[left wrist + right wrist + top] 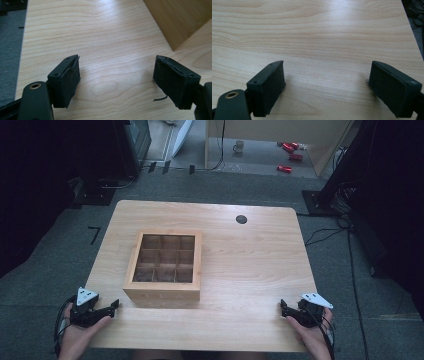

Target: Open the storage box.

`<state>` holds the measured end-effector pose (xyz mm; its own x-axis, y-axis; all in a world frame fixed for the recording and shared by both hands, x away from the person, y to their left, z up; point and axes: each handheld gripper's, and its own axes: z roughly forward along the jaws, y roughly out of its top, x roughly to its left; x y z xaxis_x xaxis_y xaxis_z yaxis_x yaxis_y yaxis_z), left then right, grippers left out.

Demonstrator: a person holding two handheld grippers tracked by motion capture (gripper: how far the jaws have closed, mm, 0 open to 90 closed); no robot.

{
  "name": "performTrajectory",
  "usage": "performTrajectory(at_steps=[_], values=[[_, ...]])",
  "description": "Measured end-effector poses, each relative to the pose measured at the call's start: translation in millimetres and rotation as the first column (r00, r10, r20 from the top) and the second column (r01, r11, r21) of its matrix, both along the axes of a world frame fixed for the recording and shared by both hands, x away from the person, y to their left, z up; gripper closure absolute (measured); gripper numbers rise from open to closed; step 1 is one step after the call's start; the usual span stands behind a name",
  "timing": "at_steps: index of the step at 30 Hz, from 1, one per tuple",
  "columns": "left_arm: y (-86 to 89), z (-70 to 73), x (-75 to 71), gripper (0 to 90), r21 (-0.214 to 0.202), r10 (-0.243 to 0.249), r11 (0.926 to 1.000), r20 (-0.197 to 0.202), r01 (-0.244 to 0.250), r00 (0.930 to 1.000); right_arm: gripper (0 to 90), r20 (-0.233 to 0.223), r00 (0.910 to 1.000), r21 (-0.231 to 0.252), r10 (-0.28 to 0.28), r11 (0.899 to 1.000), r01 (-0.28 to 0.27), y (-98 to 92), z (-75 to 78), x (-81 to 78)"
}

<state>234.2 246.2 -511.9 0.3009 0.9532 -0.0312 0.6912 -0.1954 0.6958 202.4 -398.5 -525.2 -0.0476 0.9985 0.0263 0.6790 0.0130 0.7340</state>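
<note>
A square wooden box (165,266) with a glass lid over a three-by-three grid of compartments stands left of centre on the light wooden table (250,270). My left gripper (115,306) rests low at the table's front left corner, just left of the box's near corner (180,22), open with nothing between its pads (71,80). At the front right corner my right gripper (283,307) lies open too, over bare wood, with empty pads (272,85). A hand holds each gripper from the bottom edge.
A round black cable hole (241,219) sits near the table's far right. Grey carpet surrounds the table. Beyond it stand a wooden shelf with a mug (239,146) and red items (290,155), and cables (330,232) trail at the right.
</note>
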Motion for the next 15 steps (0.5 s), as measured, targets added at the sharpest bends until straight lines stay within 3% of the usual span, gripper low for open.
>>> performTrajectory(at_steps=[8,15], values=[[1.5,10.5,-2.1,22.4,-0.079,-0.048,0.9956,0.039,0.051,0.9981,13.1,0.001,1.0000,0.000,0.000,1.000,0.000,0.1,-0.1,0.0],[-8.2,21.9,-5.3,25.1,-0.128,-0.113,0.9841,0.079,0.123,0.9904,13.2,-0.001,1.0000,0.002,0.000,1.000,0.000,0.4,0.0,0.1]])
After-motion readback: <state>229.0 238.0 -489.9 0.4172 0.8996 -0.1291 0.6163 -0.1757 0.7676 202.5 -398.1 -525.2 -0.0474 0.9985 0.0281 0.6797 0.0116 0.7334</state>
